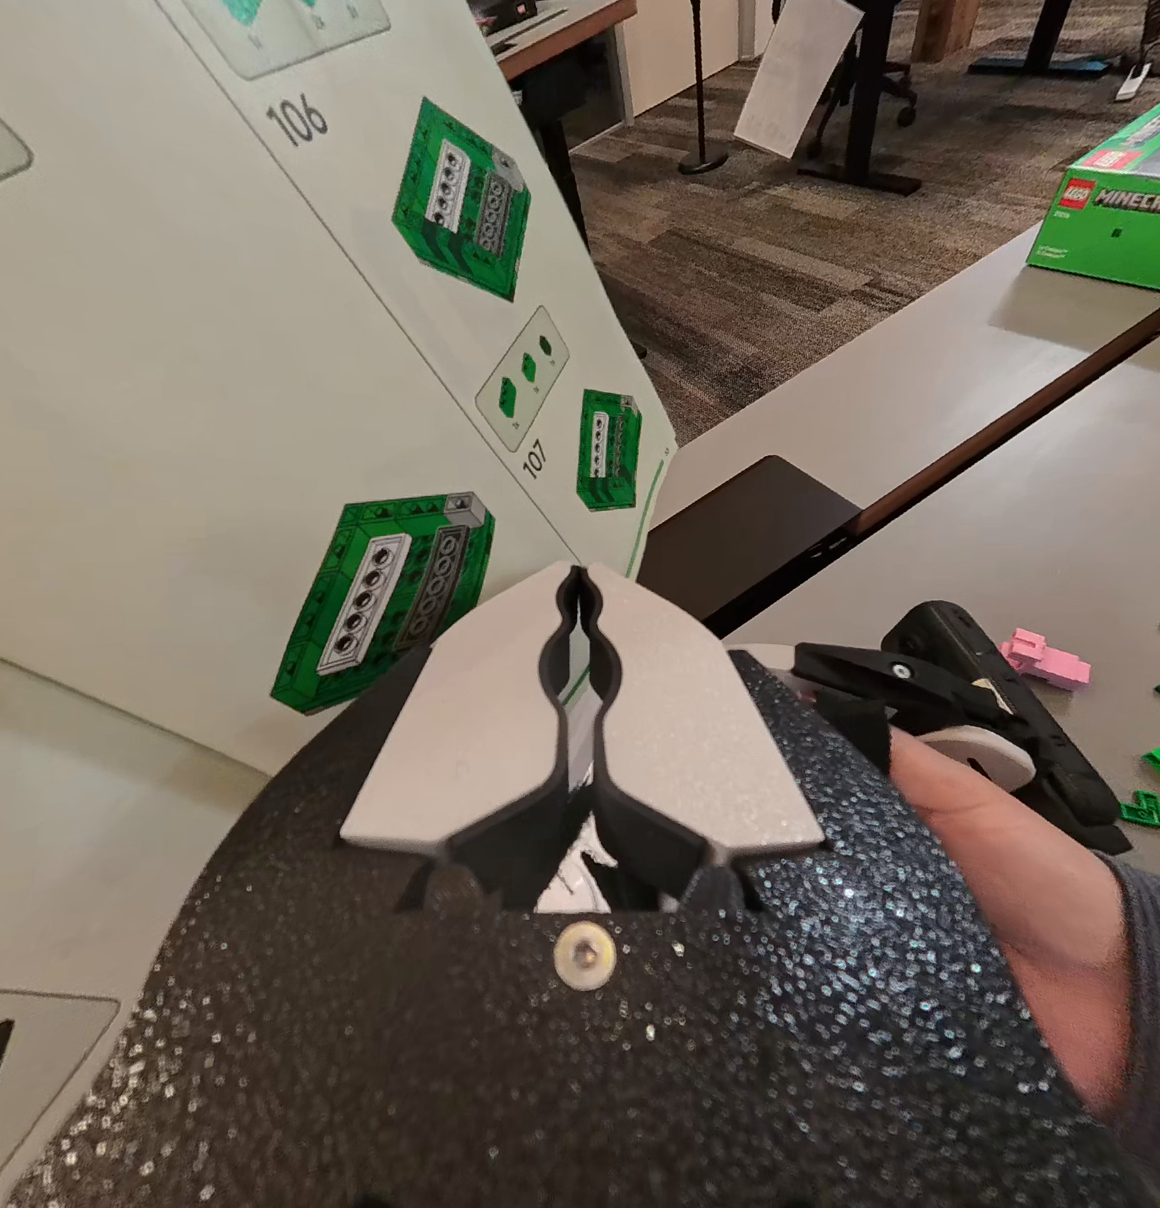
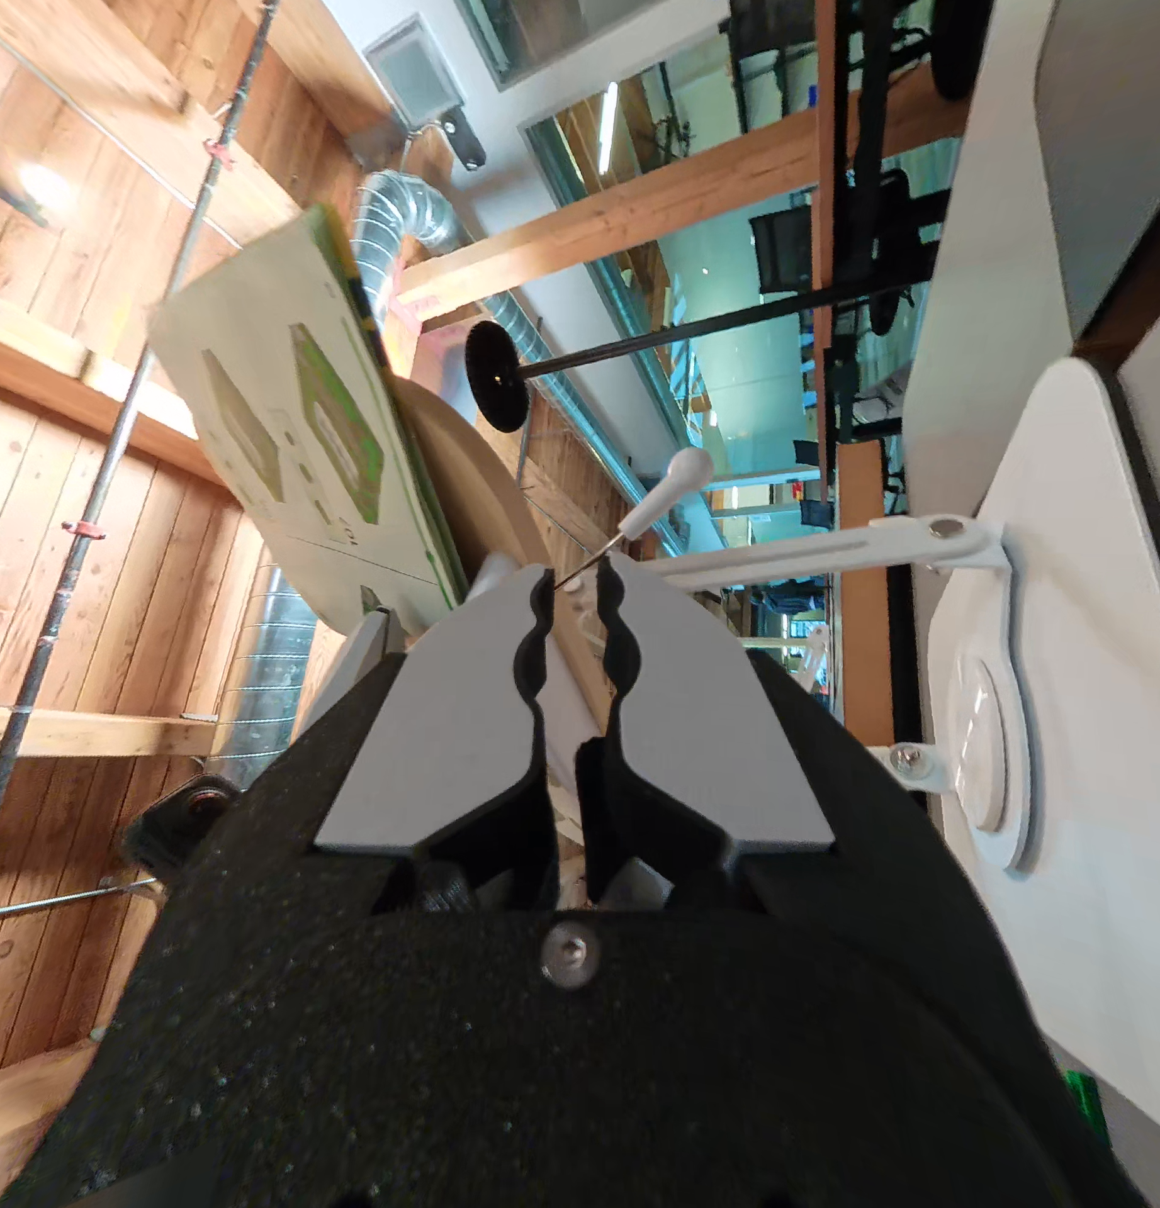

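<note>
Fingertips of the left gripper [image 1: 580, 578] pinch shut on the lower corner of an instruction booklet page [image 1: 250, 340], lifted off the desk [image 1: 923, 418]. The right gripper [image 2: 576, 575] stands slightly open, empty, just beside the raised booklet [image 2: 283, 451].

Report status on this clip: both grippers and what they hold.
Left gripper shut on instruction booklet page, page lifted. Right gripper open, empty, tilted toward ceiling. Green set box, pink brick figure on table, clear of both.
</note>
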Action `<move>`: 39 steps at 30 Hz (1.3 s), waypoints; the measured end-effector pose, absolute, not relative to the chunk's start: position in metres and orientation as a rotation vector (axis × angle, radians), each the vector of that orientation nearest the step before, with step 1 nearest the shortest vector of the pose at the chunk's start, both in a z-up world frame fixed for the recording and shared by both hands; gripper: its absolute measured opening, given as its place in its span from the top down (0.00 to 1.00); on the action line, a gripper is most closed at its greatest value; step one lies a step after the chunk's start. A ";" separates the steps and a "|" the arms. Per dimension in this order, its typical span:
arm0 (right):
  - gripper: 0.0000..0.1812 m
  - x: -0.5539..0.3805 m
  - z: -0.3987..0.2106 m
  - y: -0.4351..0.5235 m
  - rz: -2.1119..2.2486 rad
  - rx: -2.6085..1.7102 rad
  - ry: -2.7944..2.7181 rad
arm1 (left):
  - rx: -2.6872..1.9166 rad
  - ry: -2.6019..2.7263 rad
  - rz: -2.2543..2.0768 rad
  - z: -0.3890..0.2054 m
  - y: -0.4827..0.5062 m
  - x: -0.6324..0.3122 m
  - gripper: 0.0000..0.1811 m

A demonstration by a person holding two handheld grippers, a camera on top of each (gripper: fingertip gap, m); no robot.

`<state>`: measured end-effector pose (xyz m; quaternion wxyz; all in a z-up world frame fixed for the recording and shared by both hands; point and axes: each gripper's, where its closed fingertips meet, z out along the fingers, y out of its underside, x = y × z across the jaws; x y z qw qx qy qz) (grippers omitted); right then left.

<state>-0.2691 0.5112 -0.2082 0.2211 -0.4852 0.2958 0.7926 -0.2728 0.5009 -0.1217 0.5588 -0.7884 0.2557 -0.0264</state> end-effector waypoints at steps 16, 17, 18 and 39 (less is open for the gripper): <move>0.99 -0.241 -0.155 0.507 1.519 -1.277 0.263 | -1.893 0.590 0.026 -0.127 0.506 -0.275 1.00; 0.99 -0.241 -0.155 0.507 1.525 -1.275 0.265 | -1.899 0.599 0.035 -0.128 0.506 -0.274 1.00; 0.99 -0.241 -0.155 0.507 1.520 -1.274 0.257 | -1.907 0.607 0.043 -0.130 0.507 -0.274 1.00; 0.81 -0.223 -0.143 0.452 0.847 -1.402 -0.243 | -1.774 0.477 0.035 -0.126 0.381 -0.338 1.00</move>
